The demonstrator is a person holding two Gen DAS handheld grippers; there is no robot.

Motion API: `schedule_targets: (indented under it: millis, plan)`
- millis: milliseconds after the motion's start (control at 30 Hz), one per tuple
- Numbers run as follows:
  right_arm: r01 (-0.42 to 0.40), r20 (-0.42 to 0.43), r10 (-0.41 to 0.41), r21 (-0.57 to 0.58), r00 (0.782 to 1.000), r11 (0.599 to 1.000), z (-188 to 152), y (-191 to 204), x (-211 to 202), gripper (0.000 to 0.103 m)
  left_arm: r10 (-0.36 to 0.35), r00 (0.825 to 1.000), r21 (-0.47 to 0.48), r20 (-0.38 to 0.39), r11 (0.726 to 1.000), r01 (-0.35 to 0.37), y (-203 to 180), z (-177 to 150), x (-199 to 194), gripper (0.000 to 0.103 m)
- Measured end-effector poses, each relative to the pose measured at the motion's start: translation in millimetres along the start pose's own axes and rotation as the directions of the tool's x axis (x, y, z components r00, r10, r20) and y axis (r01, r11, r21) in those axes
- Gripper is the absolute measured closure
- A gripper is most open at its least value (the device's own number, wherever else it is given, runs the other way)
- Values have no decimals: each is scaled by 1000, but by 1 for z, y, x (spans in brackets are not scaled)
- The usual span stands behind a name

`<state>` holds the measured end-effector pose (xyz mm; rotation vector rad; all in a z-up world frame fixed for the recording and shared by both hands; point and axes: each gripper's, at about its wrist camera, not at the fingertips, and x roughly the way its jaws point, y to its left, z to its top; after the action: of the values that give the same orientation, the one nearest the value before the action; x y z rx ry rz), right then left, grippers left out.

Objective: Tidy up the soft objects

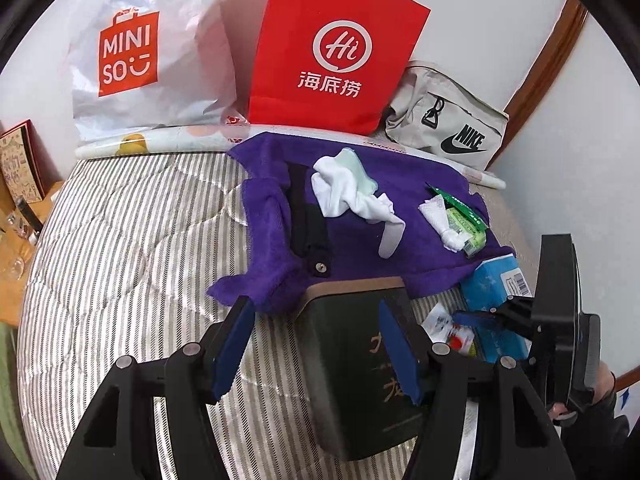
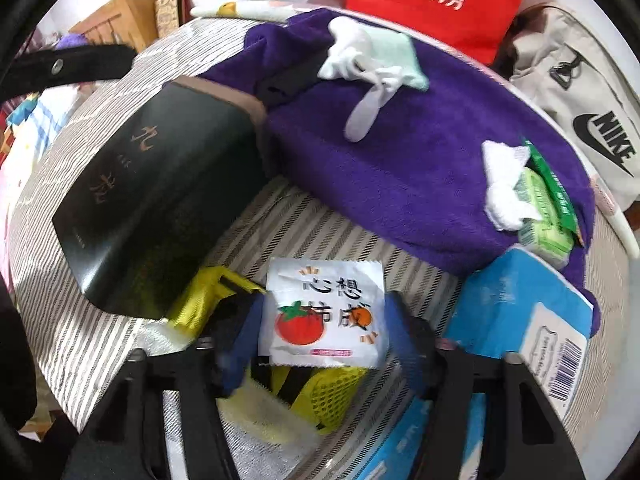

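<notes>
Two grippers low over bed. Right gripper (image 2: 324, 344) jaws straddle white sachet (image 2: 324, 312), contact unclear; light, crinkly, slippery, pinch side edges. Left gripper (image 1: 316, 344) gaping, empty; towel (image 1: 360, 216) at 12 o'clock.

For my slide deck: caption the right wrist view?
Right gripper straddling a tomato-print sachet beside a purple towel.

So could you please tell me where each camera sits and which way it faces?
Left wrist: on the left gripper, looking down across the striped bed; its blue fingers straddle a dark box; the right gripper shows at right.
Right wrist: on the right gripper, facing steeply down at a white packet between its fingers.
Shared: box, purple towel, white socks, red bag.
</notes>
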<state>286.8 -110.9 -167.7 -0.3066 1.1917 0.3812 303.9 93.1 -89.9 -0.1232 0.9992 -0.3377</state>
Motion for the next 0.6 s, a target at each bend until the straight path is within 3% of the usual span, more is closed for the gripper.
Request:
schedule_targets:
  millis: [100,167,433,600]
  plan:
    - [-26,15,26,12,1000,1000,0,-6,-2,71,3,1000,-14,12,1000,-3,3,-4,-7,42]
    - [-35,31,34,24,999,999,0,-8,-4,84,0,1000,-26,17,1000,1,5,-6,-10,42]
    - [-65,135,56,63,989,996,-7,-14,-29,94,10,1000,-39,14,999,-10,4,-20,-25,42]
    - [-113,237,80,131,968,985,-20,-19,-56,97,5,1000,-32,6,999,-5,-8,-34,-33,42]
